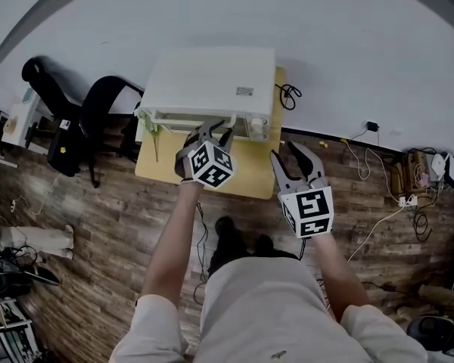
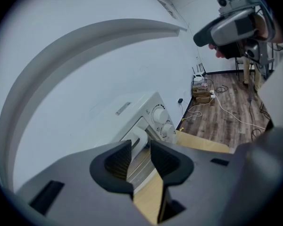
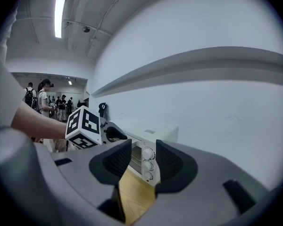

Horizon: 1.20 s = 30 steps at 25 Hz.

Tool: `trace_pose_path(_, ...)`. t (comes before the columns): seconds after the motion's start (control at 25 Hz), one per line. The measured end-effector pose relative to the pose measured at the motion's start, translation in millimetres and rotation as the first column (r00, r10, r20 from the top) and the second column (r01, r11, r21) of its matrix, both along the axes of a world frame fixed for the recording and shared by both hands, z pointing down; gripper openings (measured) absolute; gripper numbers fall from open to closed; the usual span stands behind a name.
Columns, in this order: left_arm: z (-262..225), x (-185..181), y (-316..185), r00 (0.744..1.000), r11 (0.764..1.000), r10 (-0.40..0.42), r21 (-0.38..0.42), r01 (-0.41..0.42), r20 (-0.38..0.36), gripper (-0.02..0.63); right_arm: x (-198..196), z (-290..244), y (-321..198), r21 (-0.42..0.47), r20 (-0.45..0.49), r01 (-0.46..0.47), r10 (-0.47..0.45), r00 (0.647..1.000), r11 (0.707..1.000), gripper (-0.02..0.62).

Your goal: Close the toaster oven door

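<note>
1. The left gripper [image 2: 140, 158] has its two dark, ribbed pads a narrow gap apart, and nothing is held between them.
2. Just ahead of its tips is the white, rounded handle [image 2: 137, 138] of the toaster oven door. I cannot tell whether they touch.
3. The toaster oven [image 1: 212, 82] is a smooth white box. It stands on a small table [image 1: 246, 178] of pale wood, with its back against the white wall [image 1: 340, 36].
4. Three round white knobs [image 3: 147, 165] are in a column at the right end of the oven's front.
5. I cannot tell whether the door is fully shut.
6. The right gripper [image 3: 142, 161] has its pads a little wider apart and is empty. It is in front of the oven's right corner, over the table edge.
7. In front of the oven, the left gripper's cube [image 3: 84, 126] shows black and white squares.
8. Around the oven's table, the floor [image 1: 98, 225] is dark wood planks.
</note>
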State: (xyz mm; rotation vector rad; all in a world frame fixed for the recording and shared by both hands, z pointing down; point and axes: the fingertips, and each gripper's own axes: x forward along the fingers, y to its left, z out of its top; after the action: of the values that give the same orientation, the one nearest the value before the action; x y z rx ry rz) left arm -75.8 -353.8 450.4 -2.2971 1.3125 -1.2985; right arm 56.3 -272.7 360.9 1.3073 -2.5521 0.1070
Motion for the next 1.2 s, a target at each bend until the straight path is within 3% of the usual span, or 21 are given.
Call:
trace_pose_path(0.52,-17,12,40,0.996,0.998,-0.052,0.022,0.054,-0.072,0.121,12,8,20,-0.029,0.003,0.013,-0.013,1.000,1.000,0.146)
trace_pose_path(0.76,-28,16,69,0.983,0.997,-0.073,0.020,0.077,-0.166,0.121,7,15,36,-0.049,0.002,0.022,-0.022,1.000,0.999,0.146)
trace_pose_path(1.04,-53,17,104,0.946,0.996,-0.066,0.036,0.081,-0.317,0.120,-5,15,59,-0.051,-0.015,0.019,-0.020,1.000,0.999,0.140)
trace_pose_path(1.2,-56,11,127,0.946,0.995,-0.060,0.061,0.083,-0.317,0.118,-12,13,75,-0.048,-0.027,0.004,-0.006,1.000,0.999,0.127)
